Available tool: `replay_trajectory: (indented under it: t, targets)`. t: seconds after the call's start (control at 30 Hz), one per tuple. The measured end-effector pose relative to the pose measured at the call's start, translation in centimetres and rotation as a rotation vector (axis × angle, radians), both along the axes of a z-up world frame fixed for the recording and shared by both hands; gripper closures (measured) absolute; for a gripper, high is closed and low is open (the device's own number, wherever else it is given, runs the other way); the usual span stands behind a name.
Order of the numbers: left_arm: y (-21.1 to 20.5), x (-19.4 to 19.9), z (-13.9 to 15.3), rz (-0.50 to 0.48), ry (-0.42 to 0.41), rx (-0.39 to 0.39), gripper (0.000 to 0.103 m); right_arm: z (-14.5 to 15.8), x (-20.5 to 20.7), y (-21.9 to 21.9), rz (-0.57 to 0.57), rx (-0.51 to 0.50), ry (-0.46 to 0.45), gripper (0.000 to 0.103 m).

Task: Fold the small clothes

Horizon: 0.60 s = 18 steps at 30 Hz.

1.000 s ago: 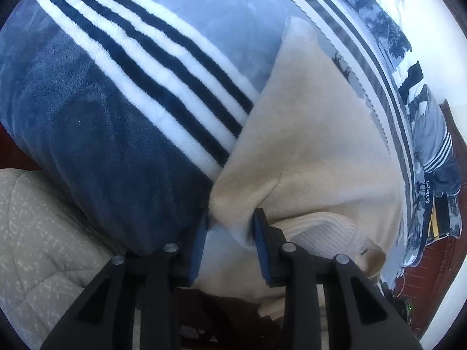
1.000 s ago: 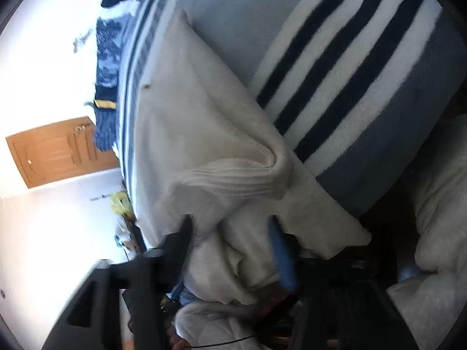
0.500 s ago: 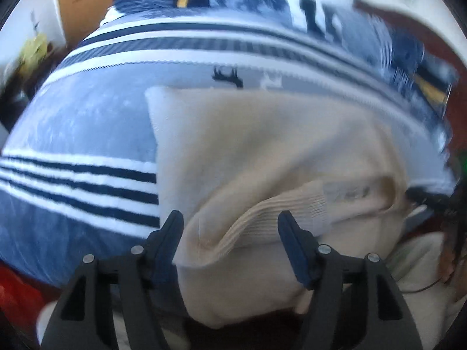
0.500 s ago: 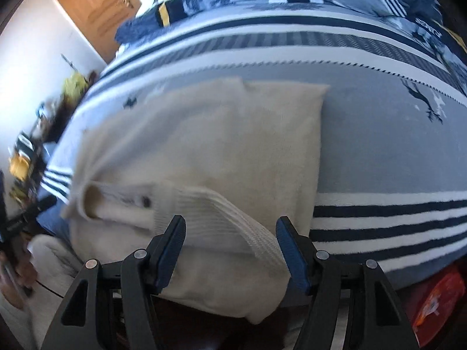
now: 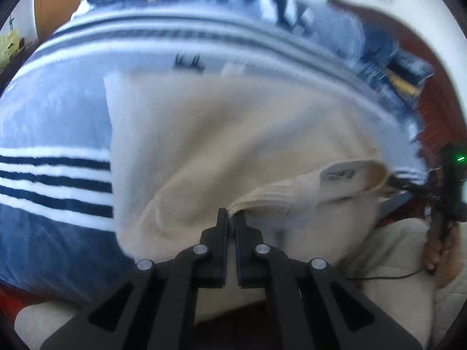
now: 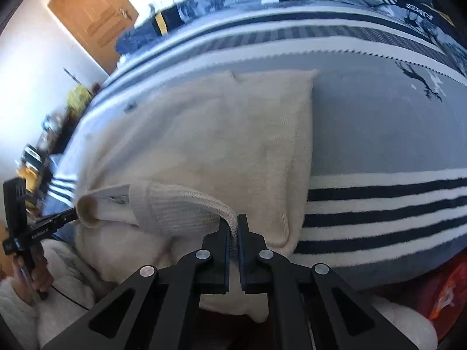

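Striped bed blanket (image 6: 379,134) ahead, left gripper (image 5: 231,218) and right gripper (image 6: 233,224) each pinching cream sweater (image 6: 219,134) ribbed hem (image 6: 186,204); lift evenly, keep hem taut.

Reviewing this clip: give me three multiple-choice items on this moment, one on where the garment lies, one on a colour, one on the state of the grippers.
1. Where does the cream sweater lie?
A. on a striped blue blanket
B. on a wooden floor
C. in a laundry basket

2. What colour is the door behind the bed?
A. white
B. orange-brown
C. green

3. How do the left gripper and the right gripper stand?
A. both wide open above the cloth
B. one open, one shut
C. both shut on the sweater's ribbed hem

Answers: 1 A, the blanket's stripes show on both sides of the sweater. 2 B, the panelled door is orange-brown wood. 3 C, each wrist view shows ribbed knit pinched between closed pads.
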<state>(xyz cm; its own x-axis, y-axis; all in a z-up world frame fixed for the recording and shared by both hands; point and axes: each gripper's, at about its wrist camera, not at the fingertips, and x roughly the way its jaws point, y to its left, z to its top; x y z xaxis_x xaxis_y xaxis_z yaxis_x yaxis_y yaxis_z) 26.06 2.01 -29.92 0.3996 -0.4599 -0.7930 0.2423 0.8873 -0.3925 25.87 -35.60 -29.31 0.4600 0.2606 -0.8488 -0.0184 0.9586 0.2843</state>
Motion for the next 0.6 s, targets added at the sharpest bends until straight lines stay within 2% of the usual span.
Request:
replay_trajectory:
  t: [0.07, 0.13, 0.2, 0.27, 0.33, 0.4, 0.43, 0.47, 0.5, 0.53, 0.57, 0.6]
  targets:
    - [1.2, -1.4, 1.4, 0.005, -0.02, -0.038, 0.099, 1.4, -1.4, 0.1, 0.008, 0.005, -0.032, 0.098]
    - [1.8, -2.7, 1.0, 0.011, -0.016, -0.007, 0.099, 2.1, -2.9, 0.5, 0.021, -0.021, -0.036, 0.098]
    - [1.5, -3.3, -1.3, -0.001, 0.05, 0.026, 0.099, 1.3, -4.1, 1.3, 0.048, -0.056, -0.012, 0.098]
    - [1.0, -3.5, -2.9, -0.008, 0.109, 0.064, 0.099, -0.6, -4.1, 2.0, 0.057, -0.121, 0.049, 0.098]
    - [0.1, -3.2, -3.4, -0.027, 0.128, 0.099, 0.099, -1.9, -3.8, 2.6, 0.074, -0.18, 0.098, 0.098]
    - [0.1, -3.4, -3.0, -0.027, 0.135, 0.085, 0.098, -2.1, -3.6, 2.7, 0.073, -0.202, 0.113, 0.097]
    - [0.3, -3.5, -2.7, -0.021, 0.14, 0.065, 0.095, -2.2, -3.6, 2.6, 0.069, -0.199, 0.124, 0.097]
    - [0.6, -3.6, -2.4, -0.007, 0.148, 0.037, 0.086, -2.0, -3.7, 2.1, 0.052, -0.185, 0.128, 0.095]
    - [1.1, -3.8, -2.2, 0.008, 0.154, 0.001, 0.08, -1.2, -4.3, 1.4, 0.006, -0.147, 0.104, 0.089]
    - [1.6, -4.3, -1.8, 0.028, 0.153, -0.046, 0.066, -0.6, -4.8, 1.1, -0.021, -0.116, 0.077, 0.082]
    - [2.0, -4.8, -1.5, 0.055, 0.153, -0.078, 0.053, 0.3, -5.5, 0.7, -0.046, -0.073, 0.044, 0.055]
    - [2.5, -4.9, -1.3, 0.078, 0.153, -0.104, 0.052, 1.1, -6.5, 0.2, -0.073, -0.026, 0.013, 0.031]
